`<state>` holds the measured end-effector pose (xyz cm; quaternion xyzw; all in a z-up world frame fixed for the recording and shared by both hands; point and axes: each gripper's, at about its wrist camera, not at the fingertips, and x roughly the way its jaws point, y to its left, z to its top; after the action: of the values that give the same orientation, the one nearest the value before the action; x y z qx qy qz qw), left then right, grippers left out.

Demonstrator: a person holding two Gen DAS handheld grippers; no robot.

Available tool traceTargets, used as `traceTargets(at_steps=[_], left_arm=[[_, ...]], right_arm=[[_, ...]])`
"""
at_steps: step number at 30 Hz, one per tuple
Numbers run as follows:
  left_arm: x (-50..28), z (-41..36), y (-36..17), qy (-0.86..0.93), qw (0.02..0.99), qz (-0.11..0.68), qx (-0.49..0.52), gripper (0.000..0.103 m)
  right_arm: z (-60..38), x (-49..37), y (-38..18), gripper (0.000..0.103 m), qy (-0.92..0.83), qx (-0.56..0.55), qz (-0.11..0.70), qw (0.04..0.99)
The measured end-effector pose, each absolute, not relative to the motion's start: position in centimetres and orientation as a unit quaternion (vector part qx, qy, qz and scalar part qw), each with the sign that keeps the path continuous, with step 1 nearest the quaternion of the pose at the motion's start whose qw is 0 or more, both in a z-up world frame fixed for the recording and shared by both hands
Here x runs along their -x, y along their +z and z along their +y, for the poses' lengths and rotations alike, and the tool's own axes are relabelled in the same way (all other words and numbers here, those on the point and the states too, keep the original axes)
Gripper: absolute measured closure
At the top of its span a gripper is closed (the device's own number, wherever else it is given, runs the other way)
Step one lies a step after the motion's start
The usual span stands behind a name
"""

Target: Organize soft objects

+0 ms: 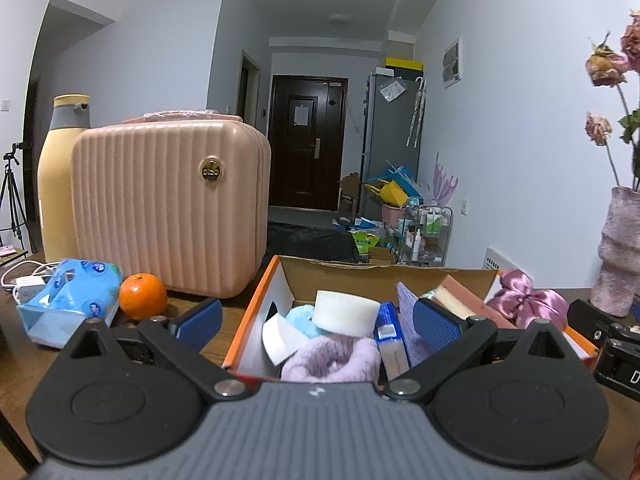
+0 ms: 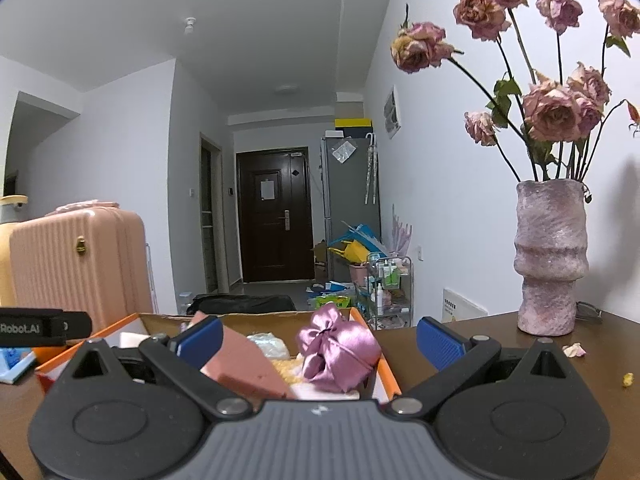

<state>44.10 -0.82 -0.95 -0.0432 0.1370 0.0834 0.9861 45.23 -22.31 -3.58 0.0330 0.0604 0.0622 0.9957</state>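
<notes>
Both grippers' fingers [image 1: 436,322] wide, empty; satin bow [image 2: 338,350] between right fingers [image 2: 440,342].

The cardboard box [image 1: 256,308] at lower centre was matt brown inside, with a smooth orange outer skin. In it lay a fuzzy lilac cloth [image 1: 332,356] and a matt white foam block [image 1: 346,312]. The satin bow [image 2: 336,350] shone glossy purple. At left centre, the ribbed pink case [image 1: 168,208] looked like smooth hard plastic with a polished gold metal badge [image 1: 210,171]. The orange [image 1: 142,296] had a glossy, dimpled peel. At right, the vase [image 2: 550,256] was rough and chalky. The table [image 2: 500,328] looked like dark wood grain.
</notes>
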Motion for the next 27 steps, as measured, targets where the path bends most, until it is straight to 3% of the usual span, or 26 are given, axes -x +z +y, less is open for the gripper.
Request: traceTargets(at_steps=[27], left_arm=[[-21.3,-2.4,1.0,0.013,0.994,0.111,0.007,0.000]], right_arm=[[-23.4,-22.8,-0.9,0.000,0.063,-0.025,0.084,0.994]])
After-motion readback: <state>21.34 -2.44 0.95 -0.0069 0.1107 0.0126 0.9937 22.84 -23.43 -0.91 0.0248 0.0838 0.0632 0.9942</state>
